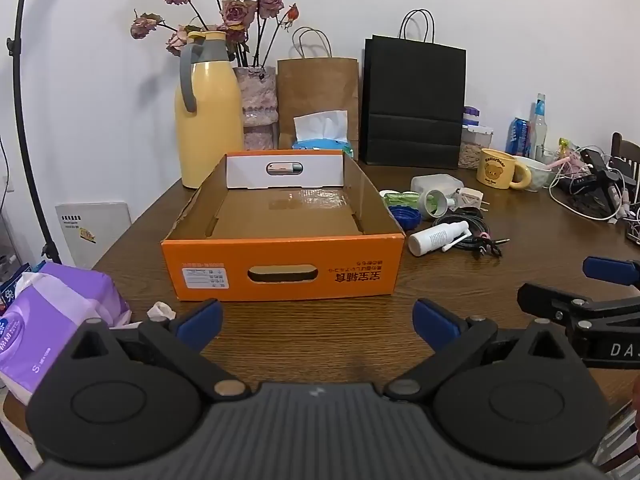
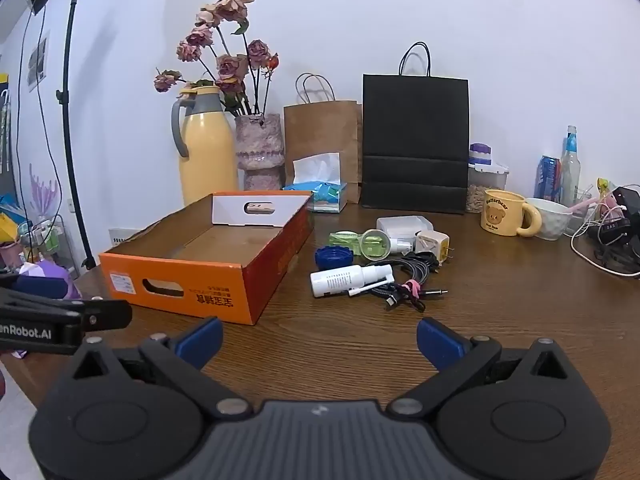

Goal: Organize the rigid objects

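2 tongs, left tongs [image 1: 318,322] and right tongs [image 2: 320,340], gape fully, apparently gripping nothing.

Black tongs [image 1: 318,318] — blue pads [image 1: 200,319], silver screws

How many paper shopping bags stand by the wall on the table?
2. The brown paper bag stands behind the tissue pack; the taller black paper bag stands right beside it. Another could be hidden behind them.

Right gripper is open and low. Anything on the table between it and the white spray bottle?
Nothing: in the right wrist view only bare wooden table separates the right gripper from the white spray bottle. The cable bundle lies just right of the bottle.
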A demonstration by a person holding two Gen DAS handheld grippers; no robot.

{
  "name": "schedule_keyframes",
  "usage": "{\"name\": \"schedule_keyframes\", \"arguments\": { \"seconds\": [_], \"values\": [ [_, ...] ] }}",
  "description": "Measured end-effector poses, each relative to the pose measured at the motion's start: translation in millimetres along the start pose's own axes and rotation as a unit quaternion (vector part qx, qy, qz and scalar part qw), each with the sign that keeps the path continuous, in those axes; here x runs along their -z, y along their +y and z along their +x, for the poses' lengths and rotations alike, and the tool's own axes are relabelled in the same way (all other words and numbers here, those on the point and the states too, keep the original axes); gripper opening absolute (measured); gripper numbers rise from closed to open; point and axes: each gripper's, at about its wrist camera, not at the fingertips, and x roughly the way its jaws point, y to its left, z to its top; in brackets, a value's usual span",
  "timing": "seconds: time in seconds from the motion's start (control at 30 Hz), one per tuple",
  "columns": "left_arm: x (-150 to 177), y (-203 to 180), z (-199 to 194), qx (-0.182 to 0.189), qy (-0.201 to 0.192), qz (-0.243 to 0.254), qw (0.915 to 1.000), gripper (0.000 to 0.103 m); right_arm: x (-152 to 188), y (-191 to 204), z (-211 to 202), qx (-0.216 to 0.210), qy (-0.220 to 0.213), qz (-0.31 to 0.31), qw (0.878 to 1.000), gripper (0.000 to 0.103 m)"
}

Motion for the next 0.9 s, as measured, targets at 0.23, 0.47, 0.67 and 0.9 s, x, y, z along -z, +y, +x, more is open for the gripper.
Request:
{"name": "schedule_keyframes", "arguments": {
  "seconds": [0.23,0.47,0.67,0.9],
  "values": [
    [-1,0,0,0.005,-0.002,-0.007,1.0,0.103,0,2,0,-0.001,0.0,0.001,1.0,0.103],
    [-4,7,2,0.004,-0.001,-0.007,1.0,0.103,0,3,0,-0.002,0.001,0.001,1.0,0.103],
    [0,12,-1,0.003,-0.001,-0.008,1.0,0.103,-1,7,1,-0.001,0.0,0.001,1.0,0.103],
    [0,11,0,0.0,-0.001,-0.011,0.9999,0.103,-1,6,-1,0.0,0.001,0.0,1.0,0.103]
  ]
}}
